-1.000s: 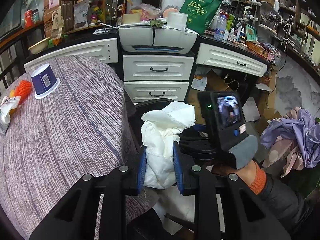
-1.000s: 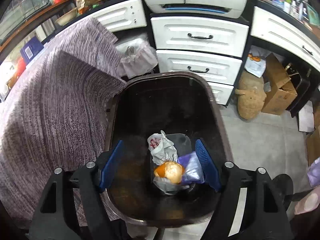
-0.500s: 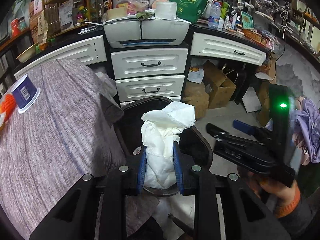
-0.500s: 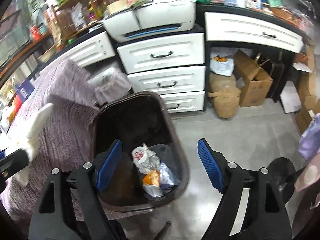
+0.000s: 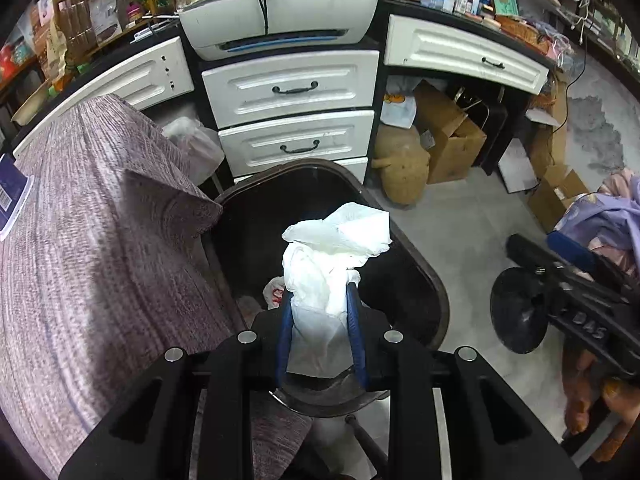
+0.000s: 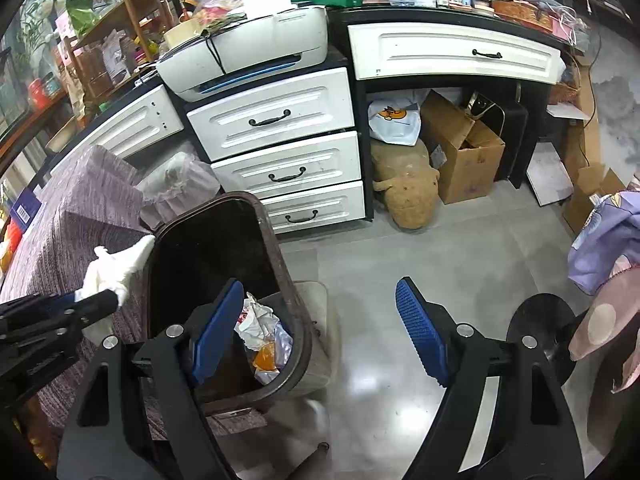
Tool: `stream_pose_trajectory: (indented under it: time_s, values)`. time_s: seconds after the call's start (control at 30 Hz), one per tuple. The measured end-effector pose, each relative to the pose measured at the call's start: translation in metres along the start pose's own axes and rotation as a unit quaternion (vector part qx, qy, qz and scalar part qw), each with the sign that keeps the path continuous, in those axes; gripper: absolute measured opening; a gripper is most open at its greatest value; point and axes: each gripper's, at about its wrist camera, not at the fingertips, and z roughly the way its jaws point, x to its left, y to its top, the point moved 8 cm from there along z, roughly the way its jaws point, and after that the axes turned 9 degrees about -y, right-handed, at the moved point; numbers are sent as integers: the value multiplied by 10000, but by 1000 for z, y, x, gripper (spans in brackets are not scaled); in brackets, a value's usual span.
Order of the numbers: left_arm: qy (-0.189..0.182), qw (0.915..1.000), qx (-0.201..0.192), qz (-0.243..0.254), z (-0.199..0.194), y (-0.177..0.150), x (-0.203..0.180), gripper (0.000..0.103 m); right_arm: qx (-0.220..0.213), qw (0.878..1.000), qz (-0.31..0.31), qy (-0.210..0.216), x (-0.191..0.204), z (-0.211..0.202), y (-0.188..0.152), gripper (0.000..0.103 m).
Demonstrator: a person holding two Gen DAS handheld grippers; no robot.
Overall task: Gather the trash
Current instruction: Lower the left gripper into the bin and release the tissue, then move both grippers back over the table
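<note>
My left gripper point(image 5: 320, 300) is shut on a crumpled white tissue wad point(image 5: 332, 256) and holds it over the mouth of the dark brown trash bin point(image 5: 416, 264). The right wrist view shows the same tissue wad point(image 6: 116, 268) at the bin's left rim point(image 6: 288, 280). In the bin lie a white-and-red wrapper point(image 6: 256, 320), an orange scrap point(image 6: 266, 360) and clear plastic. My right gripper point(image 6: 320, 330) is open and empty, to the right of the bin above the grey floor.
A table under a purple-grey cloth point(image 5: 92, 248) borders the bin on the left, with a blue cup point(image 5: 12, 196) at its edge. White drawers point(image 5: 292, 92) and a printer point(image 5: 276, 20) stand behind. Cardboard boxes point(image 6: 464, 148), a stuffed sack point(image 6: 404, 188) and a stool base point(image 6: 544, 336) occupy the floor.
My left gripper carried the tissue wad from beside the table to above the bin. My right gripper drew back out of the bin to the right, over the floor.
</note>
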Motion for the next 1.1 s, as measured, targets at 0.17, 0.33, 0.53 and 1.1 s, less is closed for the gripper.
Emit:
stream_pose_trajectory:
  time_s: [0.17, 0.33, 0.53, 1.1]
  values:
    - [180, 9998, 91, -9, 12, 1, 4, 34, 13, 9999, 99, -21, -6, 2, 0, 78]
    - [328, 9994, 23, -67, 15, 2, 10, 75, 57, 9998, 143, -80, -8, 3, -1, 78]
    - [65, 10000, 47, 35, 16, -2, 0, 90, 92, 9998, 140, -97, -7, 5, -2, 78]
    - [-161, 9979, -607, 130, -42, -4, -13, 95, 79, 10000, -28, 1, 12, -3, 2, 81]
